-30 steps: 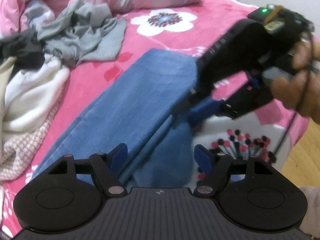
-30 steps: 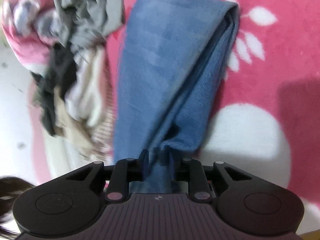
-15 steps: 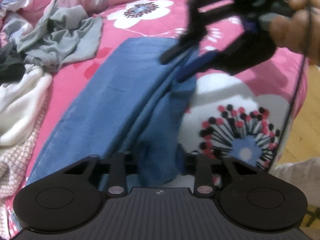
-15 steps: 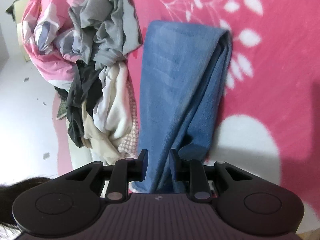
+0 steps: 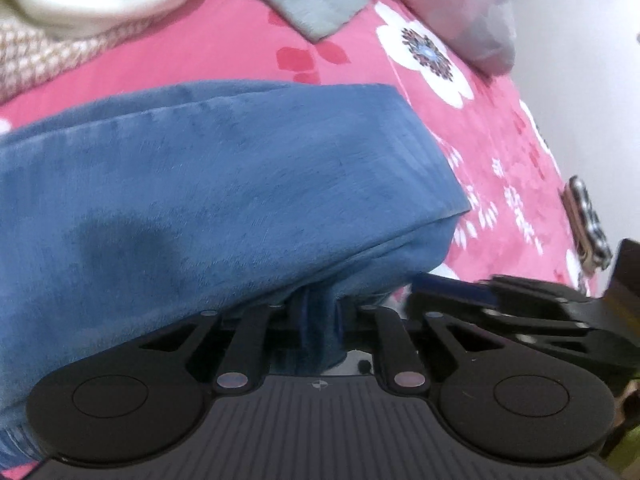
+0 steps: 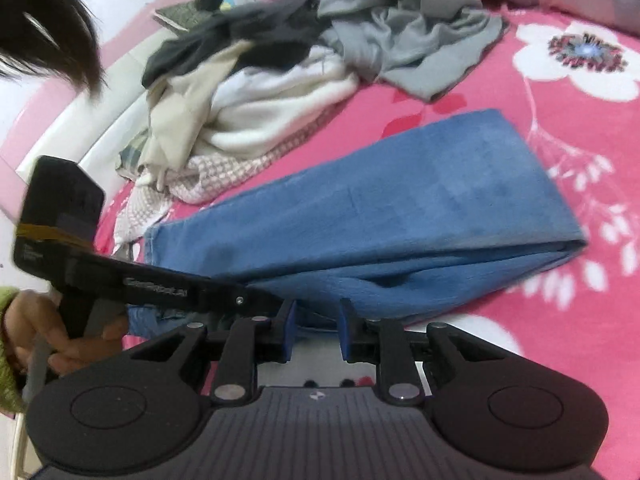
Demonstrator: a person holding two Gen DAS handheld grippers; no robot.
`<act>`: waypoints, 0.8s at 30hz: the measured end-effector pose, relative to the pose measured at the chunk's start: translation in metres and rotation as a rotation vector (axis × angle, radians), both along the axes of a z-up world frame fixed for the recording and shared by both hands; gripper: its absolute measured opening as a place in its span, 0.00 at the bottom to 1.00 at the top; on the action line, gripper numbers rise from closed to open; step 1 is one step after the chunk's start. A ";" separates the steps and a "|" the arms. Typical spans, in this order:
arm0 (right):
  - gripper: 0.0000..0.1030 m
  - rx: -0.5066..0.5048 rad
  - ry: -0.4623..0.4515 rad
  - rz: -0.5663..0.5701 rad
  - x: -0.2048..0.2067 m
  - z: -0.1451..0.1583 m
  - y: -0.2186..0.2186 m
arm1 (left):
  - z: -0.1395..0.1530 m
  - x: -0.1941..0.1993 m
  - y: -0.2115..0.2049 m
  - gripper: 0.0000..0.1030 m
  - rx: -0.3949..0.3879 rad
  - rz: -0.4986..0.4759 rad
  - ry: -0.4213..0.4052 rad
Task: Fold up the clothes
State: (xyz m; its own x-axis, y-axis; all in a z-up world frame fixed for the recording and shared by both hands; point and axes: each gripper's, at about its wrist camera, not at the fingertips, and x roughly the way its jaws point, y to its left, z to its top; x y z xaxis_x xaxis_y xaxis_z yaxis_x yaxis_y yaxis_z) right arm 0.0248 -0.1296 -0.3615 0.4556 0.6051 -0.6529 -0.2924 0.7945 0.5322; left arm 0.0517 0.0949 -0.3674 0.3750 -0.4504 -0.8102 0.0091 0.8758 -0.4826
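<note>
A blue garment (image 5: 224, 184) lies folded lengthwise on the pink flowered bedspread (image 5: 224, 56). My left gripper (image 5: 318, 320) is shut on its near edge, with blue cloth bunched between the pads. In the right wrist view the same blue garment (image 6: 400, 216) stretches from left to right. My right gripper (image 6: 316, 332) sits at its near edge with the blue pads (image 6: 289, 330) a small gap apart and no cloth between them. The left gripper's body (image 6: 132, 280) shows at the left there, held by a hand.
A heap of unfolded clothes (image 6: 280, 80) lies behind the blue garment: grey, black, white and cream pieces and a pink checked cloth (image 6: 208, 176). A grey-pink pillow (image 5: 460, 12) is at the far end. The right gripper's body (image 5: 520, 312) sits close to my left one.
The right gripper let go of the blue garment's end and swung round beside the left gripper. The left gripper stayed shut on the cloth and dropped low over it.
</note>
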 end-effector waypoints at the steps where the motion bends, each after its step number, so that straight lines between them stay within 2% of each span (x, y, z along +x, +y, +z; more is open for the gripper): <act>1: 0.22 0.007 0.008 -0.011 0.004 -0.005 0.002 | -0.001 0.000 0.001 0.14 -0.009 0.008 0.003; 4: 0.18 0.025 0.025 -0.042 0.016 -0.015 0.003 | -0.003 -0.001 0.005 0.17 -0.040 0.032 0.018; 6: 0.18 0.032 0.031 -0.050 0.019 -0.017 0.002 | -0.004 -0.002 0.011 0.22 -0.090 0.071 0.042; 7: 0.18 0.031 0.031 -0.049 0.020 -0.017 0.002 | -0.004 -0.002 0.014 0.28 -0.117 0.094 0.053; 10: 0.18 0.022 0.035 -0.045 0.018 -0.015 0.002 | -0.008 -0.010 0.027 0.41 -0.224 0.205 0.096; 16: 0.18 0.024 0.049 -0.043 0.013 -0.014 0.002 | -0.022 -0.018 0.044 0.53 -0.390 0.443 0.151; 19: 0.18 0.030 0.044 -0.035 0.011 -0.014 0.004 | -0.023 -0.017 0.043 0.56 -0.404 0.556 0.144; 24: 0.18 0.034 0.040 -0.032 0.008 -0.013 0.006 | -0.027 -0.015 0.033 0.54 -0.383 0.738 0.165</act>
